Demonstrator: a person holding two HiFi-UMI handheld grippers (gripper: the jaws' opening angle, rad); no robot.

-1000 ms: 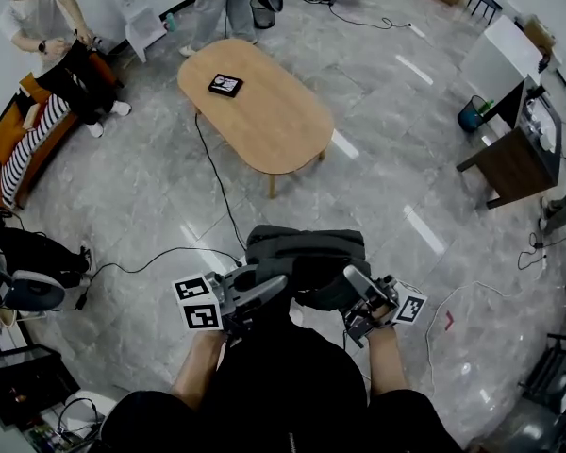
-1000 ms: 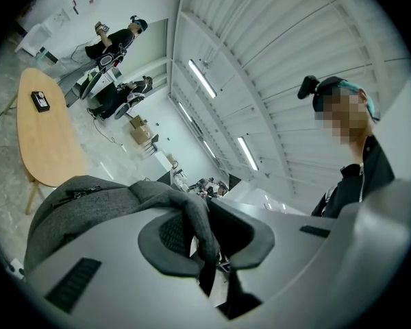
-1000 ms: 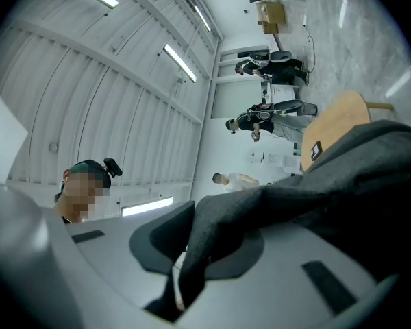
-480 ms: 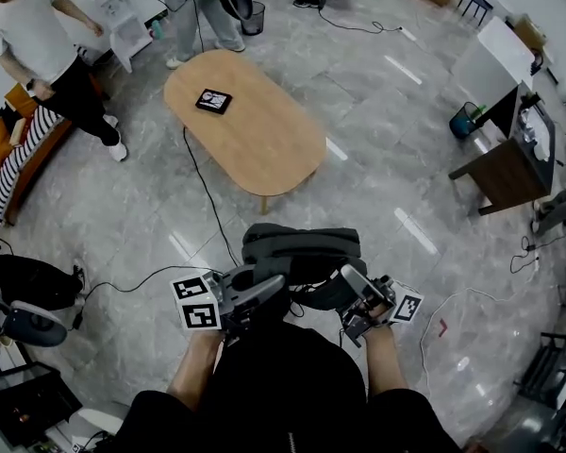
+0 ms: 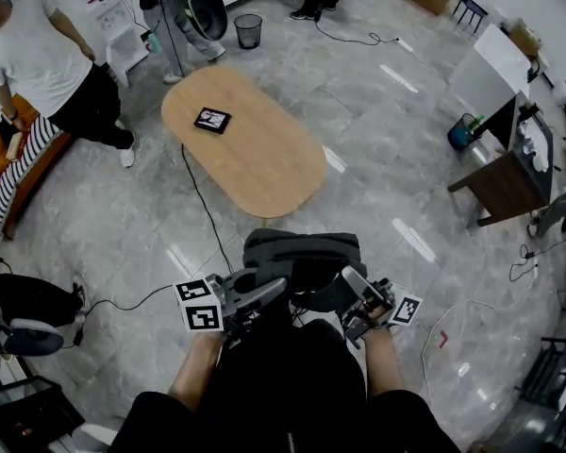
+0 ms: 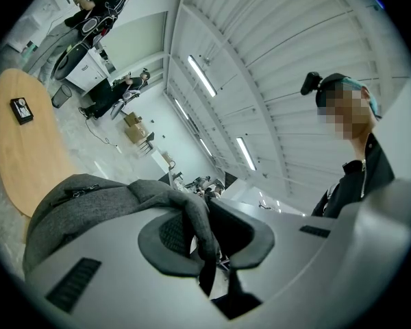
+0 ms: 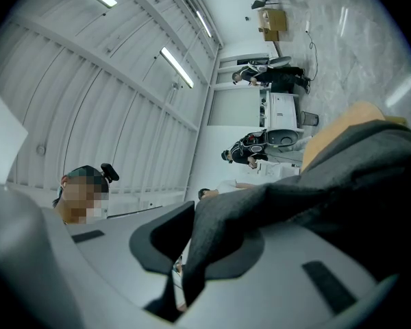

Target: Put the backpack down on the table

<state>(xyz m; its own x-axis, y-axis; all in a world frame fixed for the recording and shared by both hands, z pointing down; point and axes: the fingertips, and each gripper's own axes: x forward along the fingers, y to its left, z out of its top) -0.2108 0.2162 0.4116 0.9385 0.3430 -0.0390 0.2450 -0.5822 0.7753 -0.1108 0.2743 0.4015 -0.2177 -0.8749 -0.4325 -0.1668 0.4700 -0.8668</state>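
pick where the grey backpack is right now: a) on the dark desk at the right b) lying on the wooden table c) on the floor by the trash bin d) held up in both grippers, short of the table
D: the backpack hangs close in front of the person, the left gripper and right gripper each shut on its fabric, with the wooden table ahead across bare floor.

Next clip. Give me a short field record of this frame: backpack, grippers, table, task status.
backpack: grey, held up in front of the person, over the floor
left gripper: shut on the backpack
right gripper: shut on the backpack
table: oval, wooden, ahead of the backpack and apart from it
on table: one small black device
floor: cable beside the table
task status: backpack not yet on the table
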